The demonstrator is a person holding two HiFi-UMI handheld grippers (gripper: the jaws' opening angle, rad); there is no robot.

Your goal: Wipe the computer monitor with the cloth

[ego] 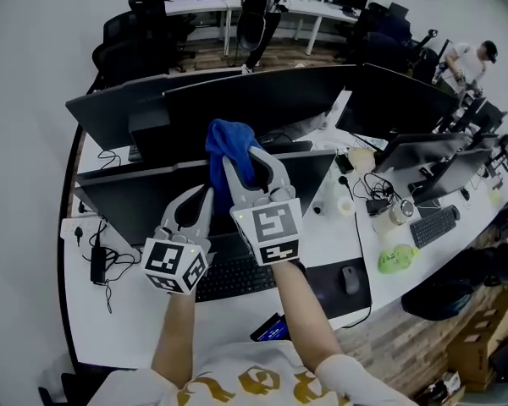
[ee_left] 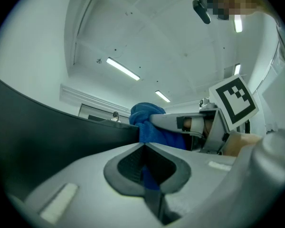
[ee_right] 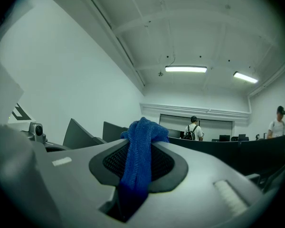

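- Right gripper view, closest in: the right gripper (ee_right: 143, 144) has its jaws clamped on the blue cloth (ee_right: 138, 160). The fabric runs through the hollow between them and bunches over the tips.
- In the left gripper view, the left gripper (ee_left: 143, 145) has its jaws closed tip to tip. Blue shows through the hollow, but I read that as cloth behind it, so I judge this one to be carrying nothing.
- From the head view, both grippers are raised above the keyboard (ego: 233, 277), the left one just beside the cloth's hanging tail.
- The cloth wad sits by the top edge of the nearest monitor (ego: 123, 203), whose screen is dark. I cannot tell whether fabric touches the panel.
- Farther off are more monitors (ego: 262, 100) and other desks.
- My read is that the cloth is in hand and presented to the screen, and wiping proper has not begun or is only at its start.
- Next I would press the wad flat on the glass and sweep sideways. I would keep the pressure light so the stand does not rock, hold the clamp firm, and keep the left gripper off the panel.
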